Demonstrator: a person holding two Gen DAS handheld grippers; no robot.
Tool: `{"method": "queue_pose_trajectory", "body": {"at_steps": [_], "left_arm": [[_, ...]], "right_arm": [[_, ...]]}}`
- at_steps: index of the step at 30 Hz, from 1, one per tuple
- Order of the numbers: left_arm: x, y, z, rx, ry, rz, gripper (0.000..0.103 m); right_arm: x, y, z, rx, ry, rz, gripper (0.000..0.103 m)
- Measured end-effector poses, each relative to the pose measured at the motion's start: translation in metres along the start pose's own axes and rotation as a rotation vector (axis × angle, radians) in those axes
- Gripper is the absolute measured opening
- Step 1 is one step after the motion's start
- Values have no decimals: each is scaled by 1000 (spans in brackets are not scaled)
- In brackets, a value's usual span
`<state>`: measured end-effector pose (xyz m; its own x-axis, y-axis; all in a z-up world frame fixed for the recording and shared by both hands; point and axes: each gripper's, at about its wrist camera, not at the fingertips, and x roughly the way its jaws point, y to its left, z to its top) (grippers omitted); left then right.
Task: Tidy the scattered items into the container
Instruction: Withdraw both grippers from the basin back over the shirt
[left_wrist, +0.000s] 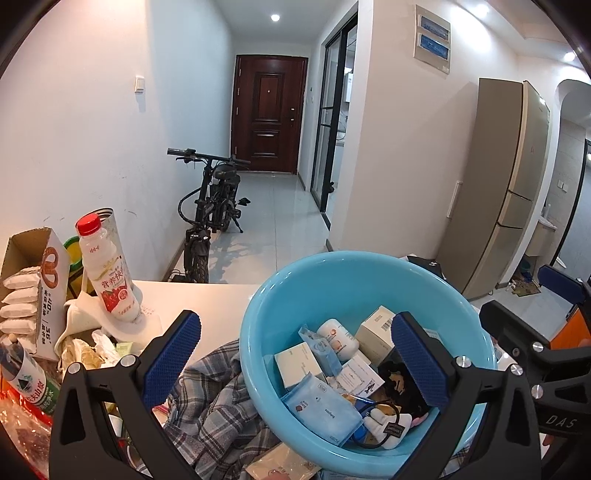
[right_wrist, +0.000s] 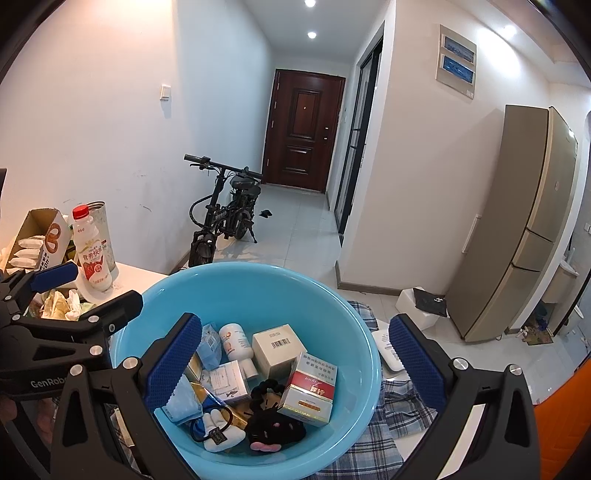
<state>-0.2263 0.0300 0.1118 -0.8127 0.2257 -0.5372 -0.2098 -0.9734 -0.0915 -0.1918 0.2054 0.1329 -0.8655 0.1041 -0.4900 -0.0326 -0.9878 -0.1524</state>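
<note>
Hovering over the blue basin (right_wrist: 255, 291), both tools were found with jaws spread wide and holding nothing: the left gripper (left_wrist: 295, 354) above the basin's left rim, the right gripper (right_wrist: 295, 354) straddling its right half. The basin stood near the front edge of the table (left_wrist: 207, 295), resting on a plaid cloth (left_wrist: 218, 398). Already inside lay a white box (right_wrist: 277, 349), a red-and-white carton (right_wrist: 310, 391), a small white bottle (right_wrist: 236, 341), blue tissue packs (left_wrist: 321, 406) and a black plush toy (right_wrist: 273, 424). Still outside, toward the table's left edge, stood a milk drink bottle (left_wrist: 110, 273) with a red cap, upright, its long axis vertical and cap uppermost. Beside it sat an open cardboard box (left_wrist: 40, 288) of white packets, mouth upward, and a green-labelled water bottle (left_wrist: 27, 380), tilted, at the near left corner. Judged on appearance, the drink bottle is full, fairly heavy, smooth and liable to slip; a grip across its body below the shoulder appears safest. The cardboard box would crush under a hard squeeze. Crumpled wrappers (left_wrist: 88, 350) beside it are light and soft.
</note>
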Motion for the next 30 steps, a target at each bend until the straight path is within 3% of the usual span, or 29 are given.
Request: {"method": "queue_pose_trajectory", "body": {"at_steps": [6,12,23,30], "left_arm": [[-1,3,1,12,-14,44,102],[1,5,1,5,0,25,102],[-18,-11,1,79,-71,84,102],[-16,-22,-1,139,-55,80,102]], "right_arm": [[0,5,-1,5,-14,-30,103],[1,11,1,-10,-11,-31,103],[-5,2,0,27,3,19,103],[-6,-3,-10,50,35,2,103]]}}
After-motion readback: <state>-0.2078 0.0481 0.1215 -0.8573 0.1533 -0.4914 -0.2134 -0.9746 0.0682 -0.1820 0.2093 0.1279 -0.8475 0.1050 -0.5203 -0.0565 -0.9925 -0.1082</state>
